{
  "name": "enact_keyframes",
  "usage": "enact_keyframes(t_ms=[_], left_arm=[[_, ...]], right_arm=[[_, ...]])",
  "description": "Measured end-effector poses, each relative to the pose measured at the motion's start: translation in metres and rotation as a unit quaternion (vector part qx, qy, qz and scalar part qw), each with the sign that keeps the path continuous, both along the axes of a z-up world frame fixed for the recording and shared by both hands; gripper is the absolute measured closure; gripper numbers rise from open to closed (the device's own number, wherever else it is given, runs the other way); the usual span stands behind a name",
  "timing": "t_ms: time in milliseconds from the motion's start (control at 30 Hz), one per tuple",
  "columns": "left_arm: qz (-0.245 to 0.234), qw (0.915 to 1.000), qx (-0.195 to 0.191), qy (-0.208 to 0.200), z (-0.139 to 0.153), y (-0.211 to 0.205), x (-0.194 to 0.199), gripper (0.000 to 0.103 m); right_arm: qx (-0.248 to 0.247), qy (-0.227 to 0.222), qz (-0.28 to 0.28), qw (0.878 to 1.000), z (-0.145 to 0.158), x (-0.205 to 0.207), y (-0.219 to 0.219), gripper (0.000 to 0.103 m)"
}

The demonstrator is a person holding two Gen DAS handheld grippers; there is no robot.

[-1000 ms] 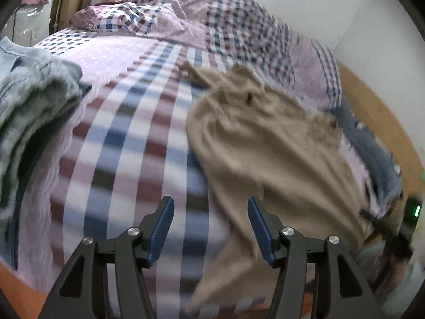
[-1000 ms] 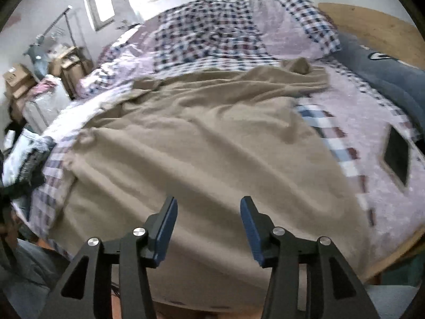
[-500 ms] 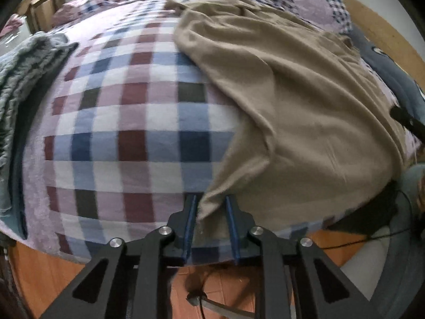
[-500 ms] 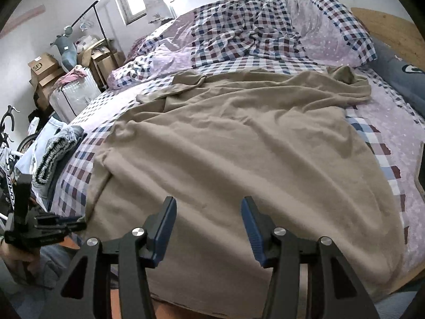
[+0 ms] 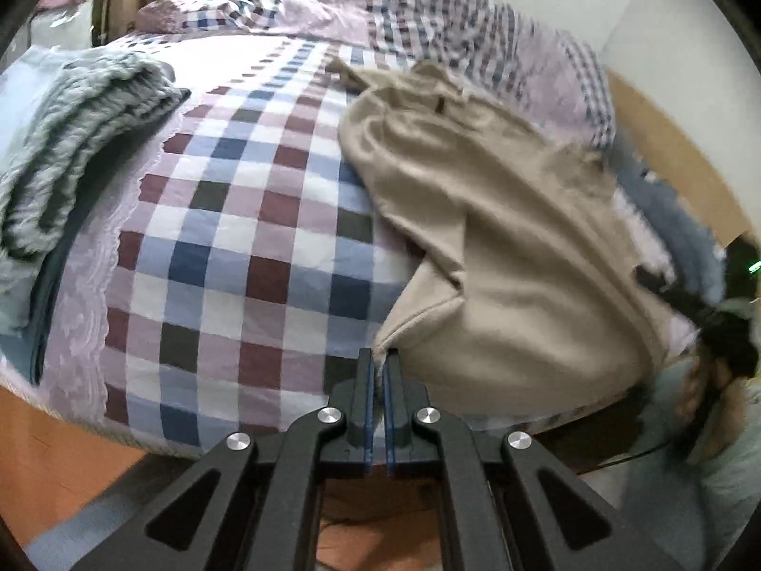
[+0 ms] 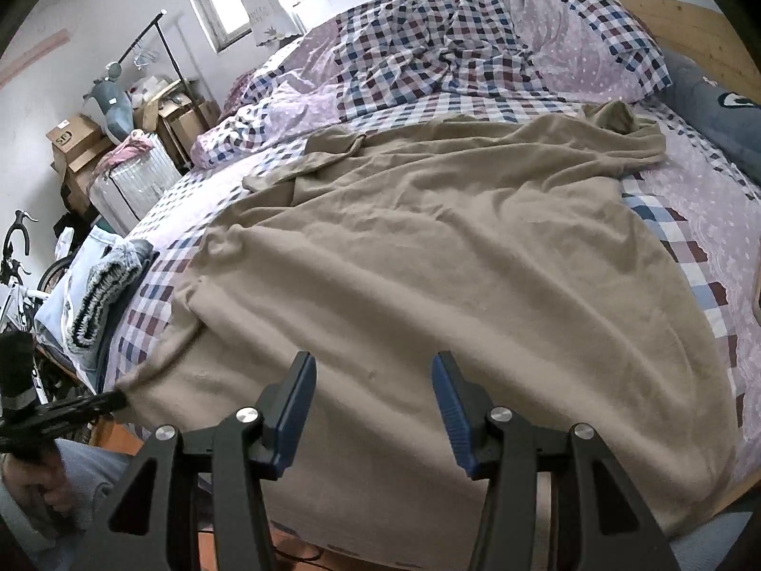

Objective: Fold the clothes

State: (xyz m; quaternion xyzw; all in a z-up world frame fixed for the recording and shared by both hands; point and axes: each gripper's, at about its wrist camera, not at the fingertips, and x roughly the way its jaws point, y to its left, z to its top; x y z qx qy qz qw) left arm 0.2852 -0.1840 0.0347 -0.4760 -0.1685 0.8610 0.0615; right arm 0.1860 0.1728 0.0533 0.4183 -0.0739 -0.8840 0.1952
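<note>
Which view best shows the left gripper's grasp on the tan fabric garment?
The left wrist view: the left gripper is shut on a corner of the tan fabric garment, close up. The right wrist view shows the garment spread across the checked bedspread, with that gripper only small at the left edge.

Right tool blurred in left view, beige garment btm edge cut off

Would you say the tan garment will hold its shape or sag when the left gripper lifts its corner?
Probably sag: the tan garment lies in soft wrinkles and already creases toward the left gripper. It looks light, so it should trail easily.
</note>
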Motion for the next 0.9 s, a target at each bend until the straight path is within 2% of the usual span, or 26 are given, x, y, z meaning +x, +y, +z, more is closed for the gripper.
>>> enact_keyframes(t_ms=[67,133,200,233,367,533,600,700,767,833,900], left_arm=[[0.012,0.9996,0.024,-0.007,0.003,-0.004,0.004,0.102],[0.038,0.9966,0.012,-0.072,-0.014,-0.005,0.002,0.101],[0.069,0.9869,-0.006,-0.145,-0.041,-0.010,-0.003,0.101],[0.083,0.9836,-0.014,-0.159,-0.047,-0.013,-0.005,0.101],[0.101,0.9834,-0.031,-0.147,-0.040,-0.013,-0.006,0.100],[0.123,0.9780,-0.052,-0.160,-0.039,-0.013,-0.006,0.099],[0.128,0.9762,-0.058,-0.165,-0.038,-0.012,-0.006,0.095],[0.130,0.9759,-0.063,-0.164,-0.034,-0.010,-0.005,0.080],[0.135,0.9768,-0.059,-0.156,-0.028,-0.010,-0.004,0.061],[0.141,0.9791,-0.045,-0.139,-0.018,-0.013,-0.001,0.056],[0.148,0.9820,-0.020,-0.116,-0.008,-0.018,0.002,0.056]], right_arm=[[-0.004,-0.001,0.001,1.000,0.000,0.000,0.001,0.049],[-0.009,-0.002,0.001,1.000,0.001,0.000,0.001,0.049],[-0.010,-0.005,0.003,1.000,0.000,-0.001,0.000,0.049],[-0.011,-0.006,0.003,1.000,0.000,-0.001,0.000,0.049],[-0.013,-0.004,0.007,1.000,0.001,0.000,0.000,0.049],[-0.023,-0.011,0.001,1.000,0.001,-0.002,0.005,0.049],[-0.024,-0.013,0.000,1.000,0.000,-0.003,0.006,0.049],[-0.027,-0.018,-0.001,0.999,-0.002,-0.004,0.009,0.049],[-0.030,-0.023,-0.003,0.999,-0.003,-0.004,0.010,0.049],[-0.032,-0.027,-0.006,0.999,-0.005,-0.004,0.012,0.048],[-0.038,-0.030,-0.007,0.999,-0.006,-0.003,0.014,0.048]])
